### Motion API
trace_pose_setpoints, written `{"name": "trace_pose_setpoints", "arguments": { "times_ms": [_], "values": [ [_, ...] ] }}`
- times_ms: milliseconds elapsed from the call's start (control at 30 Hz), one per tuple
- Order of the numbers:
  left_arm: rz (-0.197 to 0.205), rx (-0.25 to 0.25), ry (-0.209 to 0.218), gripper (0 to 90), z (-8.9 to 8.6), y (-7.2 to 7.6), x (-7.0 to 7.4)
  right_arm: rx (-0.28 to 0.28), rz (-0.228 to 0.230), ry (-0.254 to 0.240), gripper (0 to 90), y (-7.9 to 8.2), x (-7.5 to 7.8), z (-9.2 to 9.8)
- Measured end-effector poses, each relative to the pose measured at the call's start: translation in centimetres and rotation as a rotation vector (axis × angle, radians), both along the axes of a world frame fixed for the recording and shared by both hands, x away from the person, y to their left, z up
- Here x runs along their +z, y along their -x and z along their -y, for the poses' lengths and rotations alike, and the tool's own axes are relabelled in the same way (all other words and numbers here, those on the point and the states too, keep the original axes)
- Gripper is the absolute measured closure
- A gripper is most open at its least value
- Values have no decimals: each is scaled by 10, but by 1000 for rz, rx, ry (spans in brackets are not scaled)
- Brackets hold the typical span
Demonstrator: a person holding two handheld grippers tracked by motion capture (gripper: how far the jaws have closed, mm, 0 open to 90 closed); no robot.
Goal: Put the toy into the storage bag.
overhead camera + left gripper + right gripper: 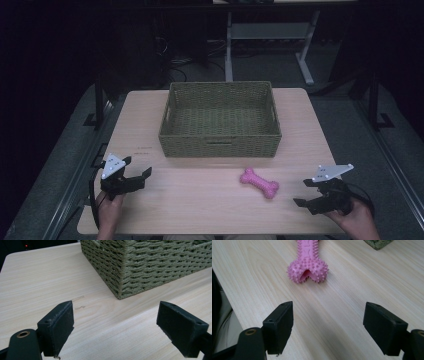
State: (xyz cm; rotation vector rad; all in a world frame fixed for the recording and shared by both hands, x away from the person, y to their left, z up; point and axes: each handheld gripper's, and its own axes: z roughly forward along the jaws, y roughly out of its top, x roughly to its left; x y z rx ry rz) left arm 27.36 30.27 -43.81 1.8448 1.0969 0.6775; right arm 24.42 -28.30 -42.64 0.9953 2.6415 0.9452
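**Bone toy not yet picked up, basket waiting**

I have both tools low over the near part of the table (210, 200), and as far as I can judge nothing of the job is done. The pink bone toy (259, 182) lies flat on the wood, on the near right side, in front of the woven basket (220, 145) and apart from it. The basket stands in the middle of the table toward the far edge, and I see nothing inside it.

My right tool (311, 193) sits just to the right of the toy, near it but not touching. In the right gripper view its jaws stand spread wide with only bare wood between them, and the knobbly end of the toy (308, 271) lies a little ahead of them. My left tool (137, 167) rests near the left edge, well apart from the toy, jaws also spread wide and holding nothing; in the left gripper view it faces the basket's near corner (120, 290).

I reckon everything remains: reach in, pinch the toy, lift it and set it down in the basket.
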Motion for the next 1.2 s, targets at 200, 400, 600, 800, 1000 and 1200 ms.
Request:
{"name": "trace_pose_setpoints", "arguments": {
  "times_ms": [200,400,600,800,1000,1200],
  "values": [
    [1,0,-7,139,0,-1,0,23,-2,9,237,-5,3,-6],
    [0,5,-2,139,-2,0,0,60,2,31,234,-13,7,-17],
    [-1,5,1,139,-2,1,0,95,-5,47,231,-20,12,-31],
    [0,6,5,139,-3,1,0,124,-22,66,228,-28,14,-43],
    [2,9,8,138,-4,1,1,144,-42,78,224,-37,18,-53],
    [0,6,7,139,-4,2,1,163,-52,85,221,-42,19,-62]
  ]
}}
